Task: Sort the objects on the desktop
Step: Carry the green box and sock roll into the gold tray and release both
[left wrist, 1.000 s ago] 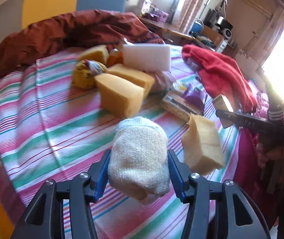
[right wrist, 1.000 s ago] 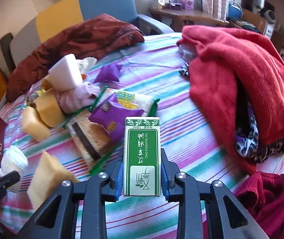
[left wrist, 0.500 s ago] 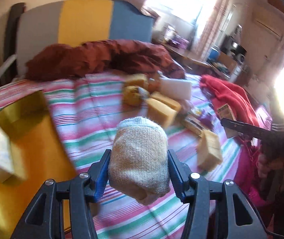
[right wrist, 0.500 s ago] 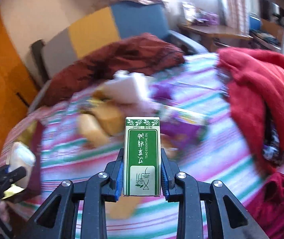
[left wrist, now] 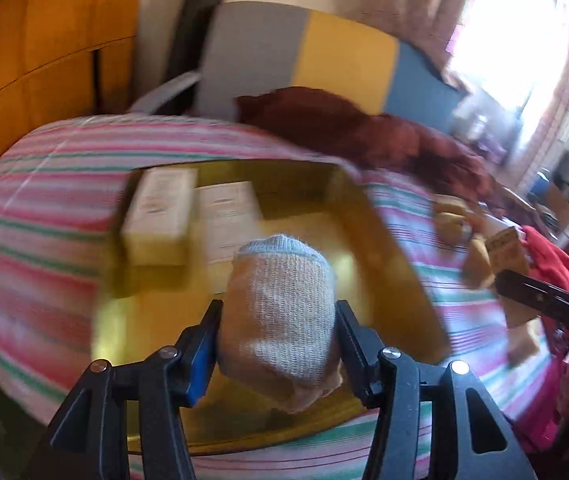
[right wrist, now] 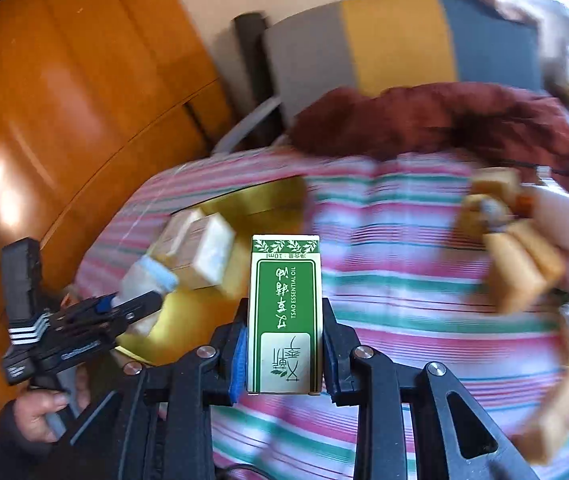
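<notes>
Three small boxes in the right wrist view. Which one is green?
The green box, labelled essential oil, clamped upright in the right gripper. The other two boxes are pale cream and lie side by side in the gold tray.

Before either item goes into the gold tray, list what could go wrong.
1. Two boxes already fill the far left part of the tray; the sock roll could land on them or knock them.
2. Both tools, left and right, head for the tray side by side and might collide.
3. The oil box is held near its lower end and could tip on release.
</notes>
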Action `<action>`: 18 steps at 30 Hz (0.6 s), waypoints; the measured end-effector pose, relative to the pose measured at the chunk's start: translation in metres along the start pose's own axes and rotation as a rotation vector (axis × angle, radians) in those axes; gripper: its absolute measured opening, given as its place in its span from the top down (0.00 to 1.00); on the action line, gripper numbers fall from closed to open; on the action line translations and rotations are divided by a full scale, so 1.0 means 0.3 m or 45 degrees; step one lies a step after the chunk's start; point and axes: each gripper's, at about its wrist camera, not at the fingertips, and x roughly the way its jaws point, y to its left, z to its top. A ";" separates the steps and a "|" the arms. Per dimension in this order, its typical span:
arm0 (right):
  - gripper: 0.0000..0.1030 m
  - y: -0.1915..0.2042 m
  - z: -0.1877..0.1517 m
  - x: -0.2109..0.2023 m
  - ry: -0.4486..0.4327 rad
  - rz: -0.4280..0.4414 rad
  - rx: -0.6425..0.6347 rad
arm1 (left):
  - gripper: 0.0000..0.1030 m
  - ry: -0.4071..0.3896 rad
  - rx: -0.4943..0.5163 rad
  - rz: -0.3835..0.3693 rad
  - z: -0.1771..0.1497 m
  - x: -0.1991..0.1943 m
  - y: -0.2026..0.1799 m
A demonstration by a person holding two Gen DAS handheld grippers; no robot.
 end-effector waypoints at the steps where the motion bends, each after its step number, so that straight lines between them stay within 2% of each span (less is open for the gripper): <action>1: 0.70 0.032 0.004 0.033 0.017 0.014 -0.016 | 0.47 -0.002 -0.017 0.027 -0.005 0.002 0.033; 10: 0.70 0.203 -0.010 0.250 0.181 0.149 -0.010 | 0.46 -0.008 -0.087 0.126 -0.013 0.019 0.163; 13: 0.67 0.248 -0.020 0.324 0.240 0.250 0.036 | 0.43 -0.004 -0.128 0.134 -0.022 0.015 0.193; 15: 0.59 0.262 -0.029 0.372 0.280 0.337 0.081 | 0.41 -0.019 -0.165 0.134 -0.030 0.002 0.216; 18: 0.59 0.294 -0.050 0.407 0.315 0.367 0.081 | 0.41 -0.040 -0.201 0.158 -0.042 -0.027 0.245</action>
